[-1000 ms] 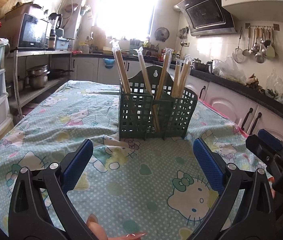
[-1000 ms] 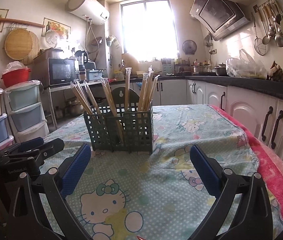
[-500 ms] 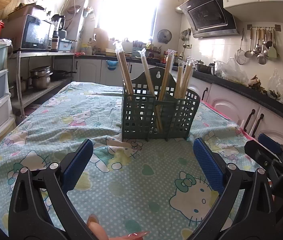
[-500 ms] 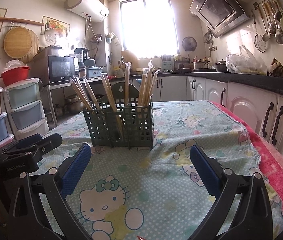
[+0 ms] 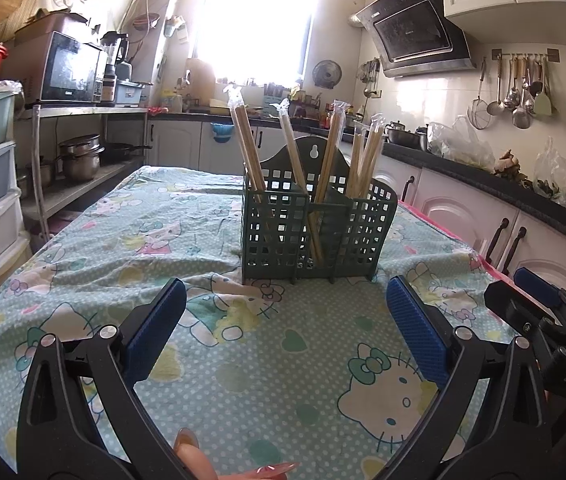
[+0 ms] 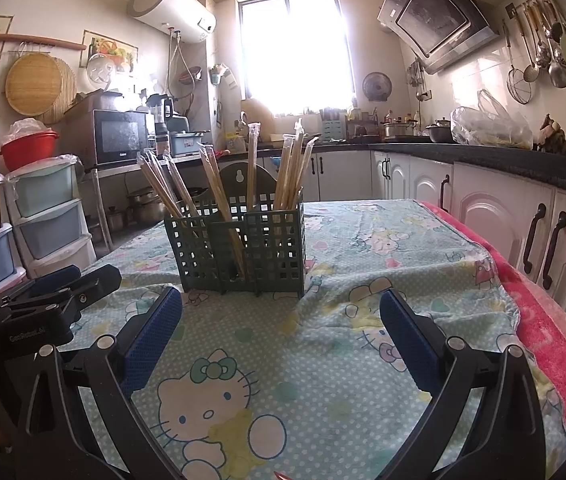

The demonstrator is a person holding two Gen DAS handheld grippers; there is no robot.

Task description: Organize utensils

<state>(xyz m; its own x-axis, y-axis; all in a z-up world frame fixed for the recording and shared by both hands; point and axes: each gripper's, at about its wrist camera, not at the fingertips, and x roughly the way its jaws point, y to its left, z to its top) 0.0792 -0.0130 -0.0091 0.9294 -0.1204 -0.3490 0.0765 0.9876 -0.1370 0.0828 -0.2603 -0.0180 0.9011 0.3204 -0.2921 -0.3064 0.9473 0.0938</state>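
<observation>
A dark green lattice utensil holder (image 5: 315, 236) stands upright on the table's cartoon-cat cloth (image 5: 267, 360). Several plastic-wrapped chopstick pairs (image 5: 249, 148) stand in its compartments, leaning outward. My left gripper (image 5: 283, 320) is open and empty, low over the cloth, a short way in front of the holder. My right gripper (image 6: 281, 322) is open and empty too, in front of the holder (image 6: 239, 248) with its chopsticks (image 6: 213, 188). The right gripper shows at the right edge of the left wrist view (image 5: 539, 308), and the left one at the left edge of the right wrist view (image 6: 55, 296).
A pink towel (image 6: 543, 312) lies along the table's right edge, next to white cabinets (image 6: 523, 220). Plastic drawers (image 6: 47, 220) and a shelf with a microwave (image 6: 123, 136) stand to the left. Ladles hang on the right wall (image 5: 519, 88).
Both grippers have drifted slightly, so the holder sits a little differently in each view. Both stay open and empty. The holder and chopsticks have not moved.
</observation>
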